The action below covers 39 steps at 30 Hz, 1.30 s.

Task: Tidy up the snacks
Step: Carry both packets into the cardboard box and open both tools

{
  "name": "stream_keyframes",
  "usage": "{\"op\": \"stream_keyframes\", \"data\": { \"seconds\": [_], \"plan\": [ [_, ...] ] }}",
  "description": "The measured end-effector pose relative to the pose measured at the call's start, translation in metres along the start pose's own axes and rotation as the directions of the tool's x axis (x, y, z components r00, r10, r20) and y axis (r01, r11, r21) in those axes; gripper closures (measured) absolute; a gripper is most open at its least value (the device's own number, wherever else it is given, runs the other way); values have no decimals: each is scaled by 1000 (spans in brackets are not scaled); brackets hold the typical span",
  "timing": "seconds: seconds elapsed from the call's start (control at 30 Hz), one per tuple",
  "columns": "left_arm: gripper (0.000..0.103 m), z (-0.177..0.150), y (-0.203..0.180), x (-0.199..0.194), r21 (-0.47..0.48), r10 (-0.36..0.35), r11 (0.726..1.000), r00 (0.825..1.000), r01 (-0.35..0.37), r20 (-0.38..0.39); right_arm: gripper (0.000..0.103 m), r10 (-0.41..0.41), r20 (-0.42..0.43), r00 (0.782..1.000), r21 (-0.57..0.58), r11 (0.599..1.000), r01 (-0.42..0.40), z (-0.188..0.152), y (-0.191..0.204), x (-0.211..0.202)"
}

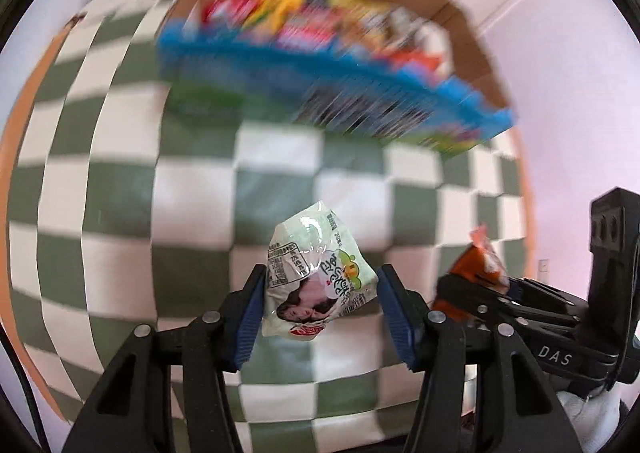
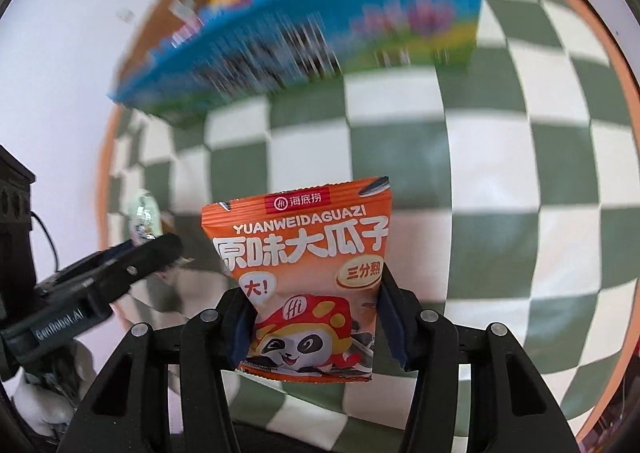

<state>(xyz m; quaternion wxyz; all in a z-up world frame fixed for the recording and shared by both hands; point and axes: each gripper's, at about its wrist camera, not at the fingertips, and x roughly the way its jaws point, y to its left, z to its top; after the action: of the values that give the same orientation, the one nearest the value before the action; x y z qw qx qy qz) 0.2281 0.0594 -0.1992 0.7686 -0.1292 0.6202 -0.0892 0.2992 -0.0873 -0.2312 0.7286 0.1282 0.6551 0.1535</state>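
- The checkered tablecloth (image 1: 120,193), green and white with an orange edge, covers the table and fills both wrist views.
- At the far side of it stands an open cardboard box (image 1: 360,101) with a blue printed front, already packed with bright snack packets; it is smeared by motion blur, so single packets inside cannot be told apart.
- The right gripper (image 2: 316,317) pinches an orange sunflower-seed packet (image 2: 304,253) by its lower half, the packet upright with its long axis pointing along the fingers toward the box.
- The left gripper (image 1: 320,309) clamps a pale green snack packet (image 1: 316,281) from both sides; this one is crumpled and tilted, its top corner leaning away.
- The two grippers ride side by side, near each other, each showing at the edge of the other's view.
- From both, the box lies straight ahead and well apart, with bare cloth between.
- Neither looks clearly nearer, as far as the blur allows; my guess is both packets are headed over the blue front wall into the box, which calls for lift enough to clear that wall.
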Motion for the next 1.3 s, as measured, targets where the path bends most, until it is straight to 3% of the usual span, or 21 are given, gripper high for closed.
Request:
{"op": "stream_keyframes", "data": {
  "seconds": [0.13,0.3,0.53,0.73,0.87,0.9,0.97,1.0,1.2,1.3],
  "plan": [
    [51,43,-19,-29,38,-51,998,997,49,58,47,47,76,996,-36,998,-45,35,12,-49],
    [50,103,-18,-46,68,-44,997,995,38,89,47,54,163,985,-87,995,-40,99,14,-97],
    [50,199,0,-26,91,99,990,993,-105,71,47,9,174,985,-108,994,10,194,23,-92],
    [50,265,30,8,53,202,978,979,-203,26,47,-74,134,988,-96,992,87,261,16,-48],
    [45,287,49,33,20,232,973,972,-232,-30,45,-110,75,991,-95,989,117,289,9,-14],
    [38,290,54,41,7,249,968,967,-249,-53,43,-124,49,991,-87,988,128,296,6,-4],
    [29,295,61,54,-5,246,969,965,-248,-91,12,-178,14,984,-84,980,178,305,0,13],
    [23,296,62,57,-5,250,968,964,-252,-94,7,-214,15,977,-90,973,214,308,-2,18],
    [3,288,52,70,58,270,962,959,-265,-85,6,-271,8,963,-99,958,270,307,-13,29],
    [1,284,52,70,45,252,967,965,-250,-74,6,-266,14,964,-79,961,266,302,-21,26]
  ]
}}
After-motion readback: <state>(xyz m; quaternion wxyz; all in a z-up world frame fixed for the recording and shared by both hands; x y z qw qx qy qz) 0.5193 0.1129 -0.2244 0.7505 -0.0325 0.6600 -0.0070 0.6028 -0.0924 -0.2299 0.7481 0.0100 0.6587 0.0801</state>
